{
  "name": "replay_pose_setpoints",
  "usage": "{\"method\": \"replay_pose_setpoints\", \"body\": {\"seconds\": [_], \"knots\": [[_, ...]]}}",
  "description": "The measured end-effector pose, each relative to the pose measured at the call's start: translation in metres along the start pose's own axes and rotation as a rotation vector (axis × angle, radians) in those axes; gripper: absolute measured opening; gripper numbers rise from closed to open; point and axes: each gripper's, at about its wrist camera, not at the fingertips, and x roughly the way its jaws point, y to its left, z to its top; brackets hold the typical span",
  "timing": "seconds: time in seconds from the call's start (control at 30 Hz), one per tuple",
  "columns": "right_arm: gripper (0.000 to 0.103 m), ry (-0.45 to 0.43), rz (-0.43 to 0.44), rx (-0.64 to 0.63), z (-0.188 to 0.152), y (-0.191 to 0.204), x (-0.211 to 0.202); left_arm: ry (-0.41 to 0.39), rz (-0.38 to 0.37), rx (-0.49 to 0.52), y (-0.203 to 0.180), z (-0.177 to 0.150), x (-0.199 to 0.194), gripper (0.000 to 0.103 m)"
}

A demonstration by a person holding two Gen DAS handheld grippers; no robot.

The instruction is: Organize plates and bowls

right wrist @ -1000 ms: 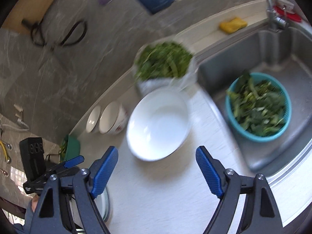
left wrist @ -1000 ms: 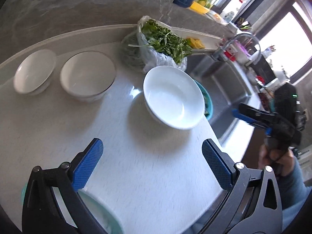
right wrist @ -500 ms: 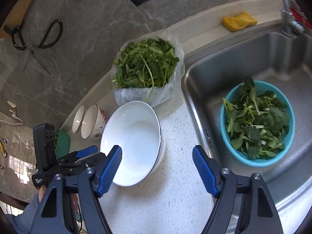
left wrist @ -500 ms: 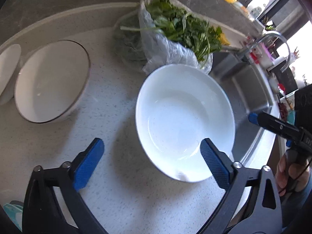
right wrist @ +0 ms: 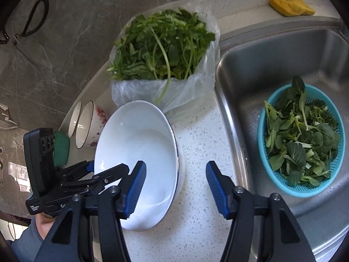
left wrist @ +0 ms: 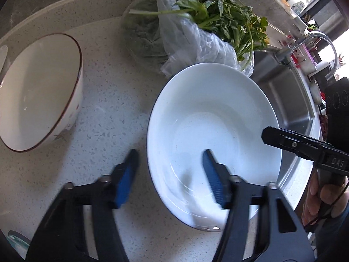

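Observation:
A large white deep plate point(left wrist: 213, 131) sits on the speckled counter by the sink; it also shows in the right wrist view point(right wrist: 139, 152). My left gripper point(left wrist: 170, 174) is open and straddles its near-left rim, one finger inside, one outside. My right gripper point(right wrist: 174, 185) is open and straddles the plate's right rim. A brown-rimmed bowl point(left wrist: 37, 91) stands to the left, seen with a flower pattern in the right wrist view point(right wrist: 89, 128). A smaller white bowl point(right wrist: 74, 118) stands behind it.
A plastic bag of leafy greens point(left wrist: 202, 28) lies right behind the plate. The steel sink point(right wrist: 272, 69) holds a blue colander of greens point(right wrist: 301, 142). A yellow sponge point(right wrist: 292, 6) lies on the back ledge. A faucet point(left wrist: 305, 45) rises by the sink.
My left gripper has moved forward and narrowed, and now straddles the plate's rim. My right gripper has come closer and lower, its left finger now over the plate.

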Motion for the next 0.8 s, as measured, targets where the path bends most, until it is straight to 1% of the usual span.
{"method": "replay_pose_setpoints", "body": {"seconds": [0.03, 0.07, 0.1, 0.17, 0.23, 0.3, 0.37, 0.53, 0.7, 0.8], "knots": [[0.051, 0.007, -0.002, -0.001, 0.001, 0.000, 0.003, 0.006, -0.003, -0.001, 0.000, 0.001, 0.004, 0.034], [0.048, 0.015, 0.000, 0.001, 0.002, 0.000, 0.006, 0.012, -0.006, -0.001, 0.001, 0.001, 0.007, 0.030], [0.047, 0.020, 0.000, 0.001, 0.002, 0.000, 0.007, 0.016, -0.005, -0.002, 0.003, 0.004, 0.011, 0.030], [0.043, 0.029, -0.006, -0.001, 0.003, 0.001, 0.011, 0.016, -0.009, 0.004, 0.002, 0.006, 0.017, 0.024], [0.037, 0.033, -0.006, -0.004, 0.004, 0.002, 0.012, 0.014, -0.010, 0.003, 0.002, 0.006, 0.022, 0.021], [0.030, 0.035, -0.016, -0.007, 0.005, 0.001, 0.014, 0.012, -0.010, 0.004, 0.003, 0.007, 0.024, 0.018], [0.019, 0.040, -0.020, -0.009, 0.005, 0.001, 0.015, 0.012, -0.019, -0.006, 0.005, 0.007, 0.024, 0.016], [0.016, 0.042, -0.045, -0.024, 0.004, 0.003, 0.017, 0.013, -0.013, 0.001, 0.005, 0.009, 0.026, 0.016], [0.016, 0.053, -0.040, -0.025, 0.005, 0.001, 0.017, 0.024, -0.023, 0.009, 0.008, 0.015, 0.023, 0.014], [0.016, 0.058, -0.039, -0.018, 0.006, 0.001, 0.018, 0.029, -0.023, 0.008, 0.009, 0.012, 0.017, 0.014]]}}
